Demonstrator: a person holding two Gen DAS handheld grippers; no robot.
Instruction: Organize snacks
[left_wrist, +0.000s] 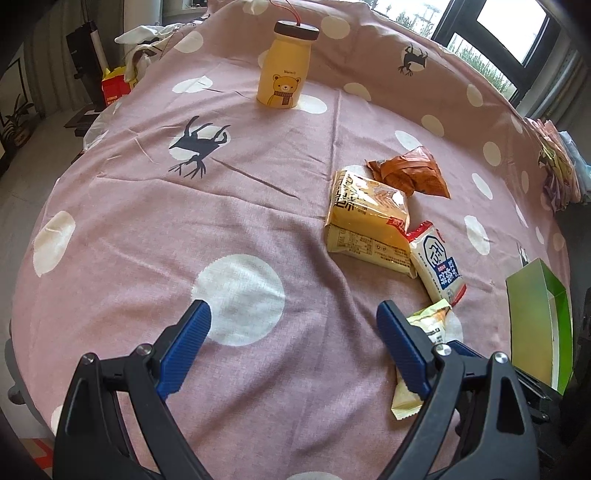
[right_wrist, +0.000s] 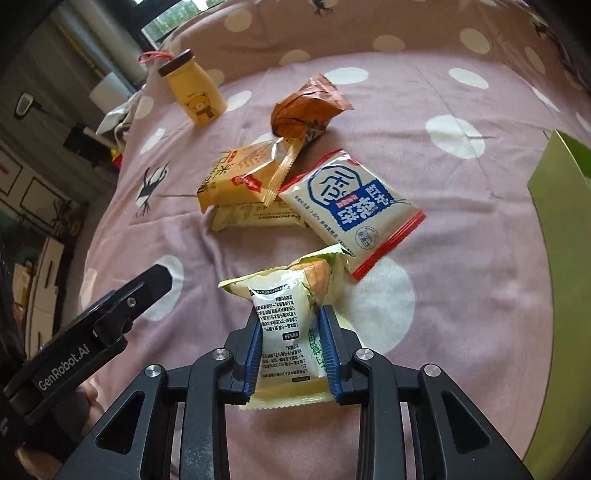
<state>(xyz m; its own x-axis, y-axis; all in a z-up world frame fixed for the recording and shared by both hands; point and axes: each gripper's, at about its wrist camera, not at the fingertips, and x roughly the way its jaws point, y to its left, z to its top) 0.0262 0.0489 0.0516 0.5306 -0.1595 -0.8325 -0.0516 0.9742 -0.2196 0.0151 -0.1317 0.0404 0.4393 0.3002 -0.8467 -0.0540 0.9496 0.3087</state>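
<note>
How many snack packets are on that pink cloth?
5. A brown packet lies farthest; two yellow packets are stacked; a white-and-blue packet is beside them; the right tongs hold a pale green packet. None seems hidden.

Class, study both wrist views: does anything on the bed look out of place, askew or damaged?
Nothing is spilled or torn. The snacks lie in a loose, overlapping heap: one yellow packet rests tilted on another. The orange packet is crumpled. The bear bottle stands upright, apart.

Soft daylight from the window (left_wrist: 509, 33); heavy fisheye edge distortion.
</note>
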